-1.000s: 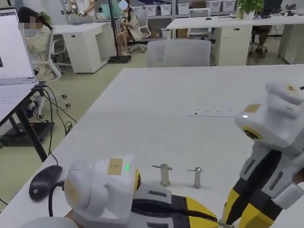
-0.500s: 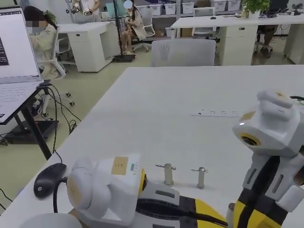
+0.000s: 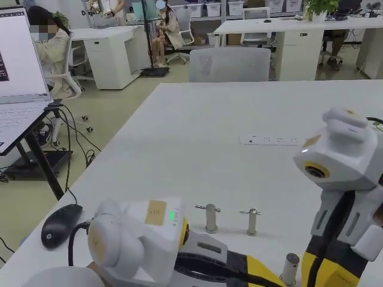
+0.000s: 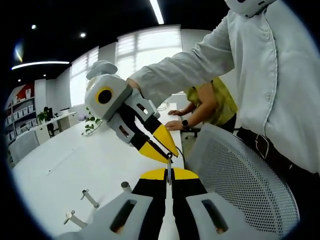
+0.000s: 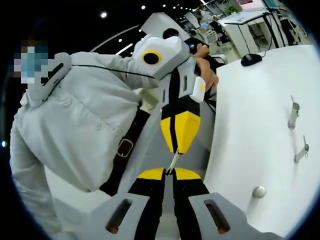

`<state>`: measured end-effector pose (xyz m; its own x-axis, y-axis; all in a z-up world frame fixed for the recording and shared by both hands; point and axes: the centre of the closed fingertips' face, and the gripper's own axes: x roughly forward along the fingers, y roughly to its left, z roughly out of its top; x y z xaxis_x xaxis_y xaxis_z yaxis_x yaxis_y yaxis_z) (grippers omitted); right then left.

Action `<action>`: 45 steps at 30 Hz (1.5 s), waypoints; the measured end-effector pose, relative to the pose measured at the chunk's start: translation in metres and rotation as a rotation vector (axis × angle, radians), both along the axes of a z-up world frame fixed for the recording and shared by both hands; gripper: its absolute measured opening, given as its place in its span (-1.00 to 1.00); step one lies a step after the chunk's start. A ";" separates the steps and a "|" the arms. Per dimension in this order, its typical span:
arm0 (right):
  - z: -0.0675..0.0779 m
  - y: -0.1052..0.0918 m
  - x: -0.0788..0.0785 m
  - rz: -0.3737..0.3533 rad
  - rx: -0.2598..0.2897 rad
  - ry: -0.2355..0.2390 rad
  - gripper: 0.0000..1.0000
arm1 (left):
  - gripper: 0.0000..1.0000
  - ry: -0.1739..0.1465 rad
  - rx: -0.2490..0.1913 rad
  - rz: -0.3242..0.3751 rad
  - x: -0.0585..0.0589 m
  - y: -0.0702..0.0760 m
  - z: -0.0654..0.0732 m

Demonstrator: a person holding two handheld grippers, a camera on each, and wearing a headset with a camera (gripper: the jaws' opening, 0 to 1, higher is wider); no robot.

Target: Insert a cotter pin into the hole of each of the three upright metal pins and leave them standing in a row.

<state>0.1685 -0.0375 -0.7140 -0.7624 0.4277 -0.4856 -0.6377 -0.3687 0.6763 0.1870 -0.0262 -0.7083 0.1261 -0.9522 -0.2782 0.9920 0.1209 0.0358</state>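
Gripping one cotter pin from opposite ends, the left gripper and the right gripper meet tip to tip. Each has its jaws closed down onto the thin wire, with no visible gap between them. The cotter pin is held near the bare pin, apart from it and not in its hole.

In the head view the bare pin stands upright on the table between the yellow jaws of the two grippers, with the left gripper on its left and the right gripper on its right. Two fitted pins stand upright beyond the bare pin and to its left, apart from it and from each other. Each carries a cotter pin through its head.

A power strip lies well beyond the bare pin. A mouse rests far to the left of the bare pin, at the table edge.
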 end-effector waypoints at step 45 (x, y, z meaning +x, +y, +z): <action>-0.038 0.014 0.042 -0.020 0.093 -0.633 -0.83 | -0.99 0.140 0.068 0.149 0.033 0.014 -0.033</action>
